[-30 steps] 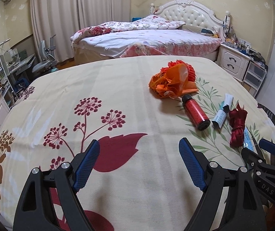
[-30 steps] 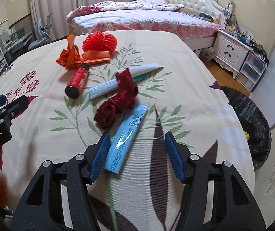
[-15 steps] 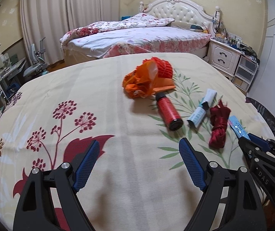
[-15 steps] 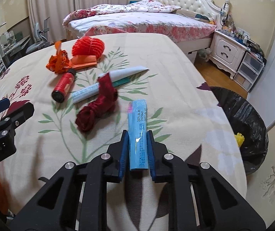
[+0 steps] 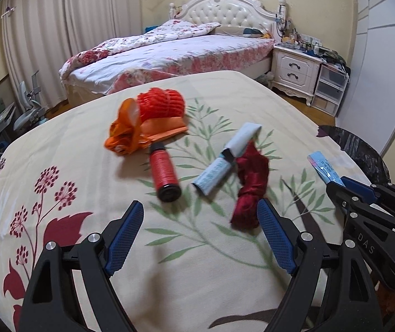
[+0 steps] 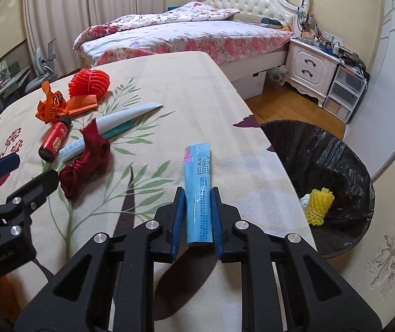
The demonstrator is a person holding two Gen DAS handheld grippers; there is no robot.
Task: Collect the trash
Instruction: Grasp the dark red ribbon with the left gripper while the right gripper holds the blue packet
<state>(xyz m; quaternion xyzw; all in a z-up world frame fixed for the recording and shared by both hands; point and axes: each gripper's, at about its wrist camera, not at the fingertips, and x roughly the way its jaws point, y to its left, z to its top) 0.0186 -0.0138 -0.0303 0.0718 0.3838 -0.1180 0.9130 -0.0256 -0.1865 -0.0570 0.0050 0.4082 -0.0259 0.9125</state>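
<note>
My right gripper (image 6: 197,193) is shut on a light blue wrapper (image 6: 198,177), held above the flowered tablecloth (image 6: 169,88) near its right edge. The wrapper (image 5: 323,167) also shows at the right of the left wrist view. My left gripper (image 5: 203,215) stands open over the cloth, nothing between its fingers. Ahead of it lie a red bottle (image 5: 164,173), a pale blue tube (image 5: 225,163), a dark red crumpled cloth (image 5: 251,182) and orange and red paper scraps (image 5: 147,119). A black-lined bin (image 6: 333,177) stands right of the table, with a yellow foam net (image 6: 319,206) inside.
A bed (image 6: 186,33) stands behind the table, a white nightstand (image 6: 311,66) and plastic drawers (image 6: 344,91) to its right. Wooden floor (image 6: 277,105) runs between table, bed and bin. A desk and chair (image 5: 28,105) stand at the far left.
My right gripper closed on the blue wrapper, lifted it off the cloth and carried it right, toward the bin. My left gripper slid right across the table, bringing the bottle and tube closer.
</note>
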